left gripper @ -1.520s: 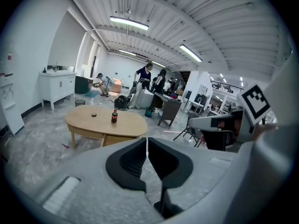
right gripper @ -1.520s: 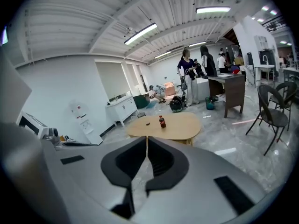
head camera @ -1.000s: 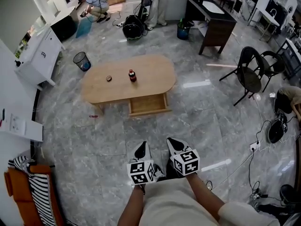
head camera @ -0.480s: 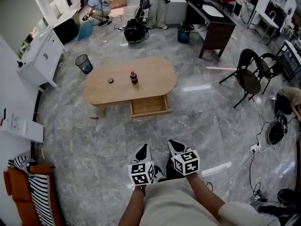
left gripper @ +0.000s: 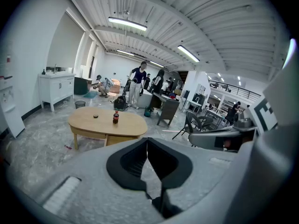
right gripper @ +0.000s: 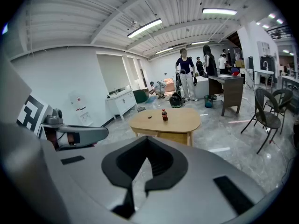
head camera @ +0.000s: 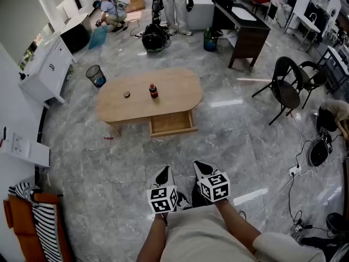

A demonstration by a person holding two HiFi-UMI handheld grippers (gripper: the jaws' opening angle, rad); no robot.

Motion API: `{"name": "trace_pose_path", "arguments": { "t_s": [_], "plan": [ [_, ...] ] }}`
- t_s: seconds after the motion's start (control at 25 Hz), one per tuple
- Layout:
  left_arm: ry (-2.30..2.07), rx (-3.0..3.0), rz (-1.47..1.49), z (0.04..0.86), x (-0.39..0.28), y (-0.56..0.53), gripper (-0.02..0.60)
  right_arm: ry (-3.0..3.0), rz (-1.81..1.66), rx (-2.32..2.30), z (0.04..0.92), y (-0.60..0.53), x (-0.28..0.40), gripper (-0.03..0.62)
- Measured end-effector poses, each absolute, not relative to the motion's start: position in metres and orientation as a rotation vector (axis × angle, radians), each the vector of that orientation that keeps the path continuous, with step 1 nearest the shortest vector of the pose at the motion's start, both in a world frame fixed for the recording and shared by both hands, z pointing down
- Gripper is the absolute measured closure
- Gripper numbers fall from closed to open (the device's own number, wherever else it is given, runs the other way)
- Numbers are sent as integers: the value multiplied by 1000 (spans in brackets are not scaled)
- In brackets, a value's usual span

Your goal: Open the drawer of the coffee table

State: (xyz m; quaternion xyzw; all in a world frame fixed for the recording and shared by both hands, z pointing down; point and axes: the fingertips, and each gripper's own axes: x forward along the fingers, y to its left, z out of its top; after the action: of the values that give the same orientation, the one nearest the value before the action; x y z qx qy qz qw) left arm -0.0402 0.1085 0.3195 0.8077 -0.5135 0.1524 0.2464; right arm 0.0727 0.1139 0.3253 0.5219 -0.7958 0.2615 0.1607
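Jaws of left gripper and right gripper fully together, empty

We stand on a glossy grey marble-tile floor, with a white cabinet along the left wall and two black chairs to the right. A dark desk stands at the far end. Long strip lights hang under a ribbed white ceiling, and what seems to be an orange seat carries a striped cloth.

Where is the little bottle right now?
In the head view the bottle stands mid-top on the coffee table, just right of a small dark disc, behind the pulled-out drawer.
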Motion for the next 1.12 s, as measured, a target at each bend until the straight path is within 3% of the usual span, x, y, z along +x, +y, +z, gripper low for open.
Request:
{"name": "trace_pose_path", "arguments": {
  "t_s": [1.12],
  "plan": [
    [-1368, 2190, 426, 330, -47, 121, 571, -2266, 722, 1474, 333, 131, 64, 580]
  ]
}}
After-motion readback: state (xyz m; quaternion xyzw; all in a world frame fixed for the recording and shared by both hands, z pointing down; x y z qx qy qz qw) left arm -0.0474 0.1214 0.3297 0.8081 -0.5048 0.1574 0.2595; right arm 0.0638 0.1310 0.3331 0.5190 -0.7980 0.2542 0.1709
